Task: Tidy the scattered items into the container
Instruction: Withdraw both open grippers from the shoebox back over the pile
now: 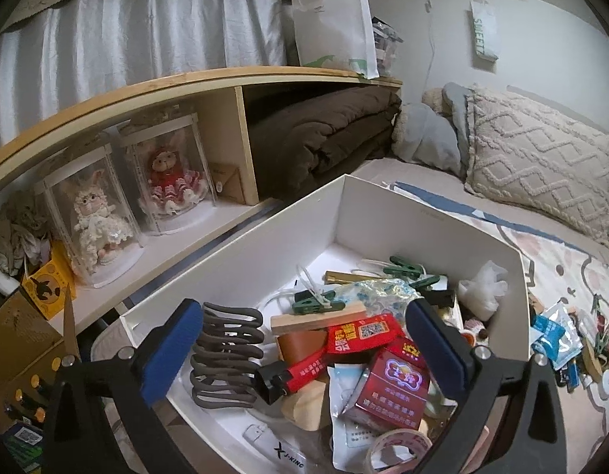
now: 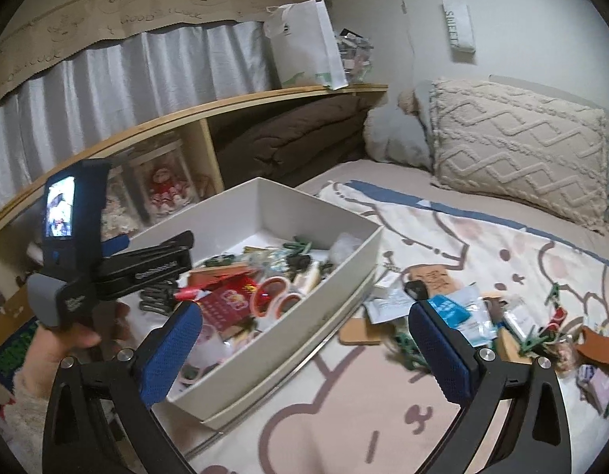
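A white box [image 1: 383,213] sits on the bed and holds many small items: a red cigarette pack [image 1: 391,387], a grey coiled holder [image 1: 225,355], a red lighter [image 1: 300,371], green clips [image 1: 403,268] and a tape roll [image 1: 399,446]. My left gripper [image 1: 304,347] is open and empty, right above the box's near end. My right gripper [image 2: 304,347] is open and empty, above the box's right rim [image 2: 304,339]. Scattered items lie on the bedspread to the right: a blue packet [image 2: 454,308], green clips [image 2: 407,347] and a brown leather piece [image 2: 596,347]. The left gripper also shows in the right wrist view [image 2: 186,244].
A wooden shelf [image 1: 146,91] with boxed dolls [image 1: 174,181] and a folded brown blanket [image 1: 324,138] runs along the left. A knitted pillow [image 2: 517,150] lies at the back right. A cork coaster [image 2: 359,331] lies beside the box.
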Motion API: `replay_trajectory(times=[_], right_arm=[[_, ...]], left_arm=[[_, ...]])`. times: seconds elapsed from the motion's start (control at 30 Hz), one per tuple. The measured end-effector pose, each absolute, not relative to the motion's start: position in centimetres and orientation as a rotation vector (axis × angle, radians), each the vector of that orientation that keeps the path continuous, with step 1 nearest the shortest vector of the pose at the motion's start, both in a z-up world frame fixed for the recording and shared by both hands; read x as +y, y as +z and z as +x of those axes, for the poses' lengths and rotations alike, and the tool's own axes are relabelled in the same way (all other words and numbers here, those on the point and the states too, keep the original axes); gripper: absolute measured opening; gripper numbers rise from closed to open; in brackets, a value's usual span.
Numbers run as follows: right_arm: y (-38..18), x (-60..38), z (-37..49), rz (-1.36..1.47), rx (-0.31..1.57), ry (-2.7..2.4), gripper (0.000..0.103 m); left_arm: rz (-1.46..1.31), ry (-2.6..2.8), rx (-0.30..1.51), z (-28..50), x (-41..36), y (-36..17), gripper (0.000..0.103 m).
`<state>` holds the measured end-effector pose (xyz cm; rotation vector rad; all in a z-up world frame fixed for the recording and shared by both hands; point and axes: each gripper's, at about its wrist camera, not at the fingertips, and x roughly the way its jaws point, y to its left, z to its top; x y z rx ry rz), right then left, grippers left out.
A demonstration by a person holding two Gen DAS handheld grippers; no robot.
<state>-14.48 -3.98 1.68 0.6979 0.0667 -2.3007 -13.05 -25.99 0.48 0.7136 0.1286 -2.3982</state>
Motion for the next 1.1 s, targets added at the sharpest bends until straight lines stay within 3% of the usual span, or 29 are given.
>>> replay_trajectory(times=[1.1], right_arm=[[1.7,8.3,-16.0,0.69,0.119,-2.594,0.103]], left_arm=[[0.721,-2.641,0.172,-14.7,-19.5,1.8,0.103]])
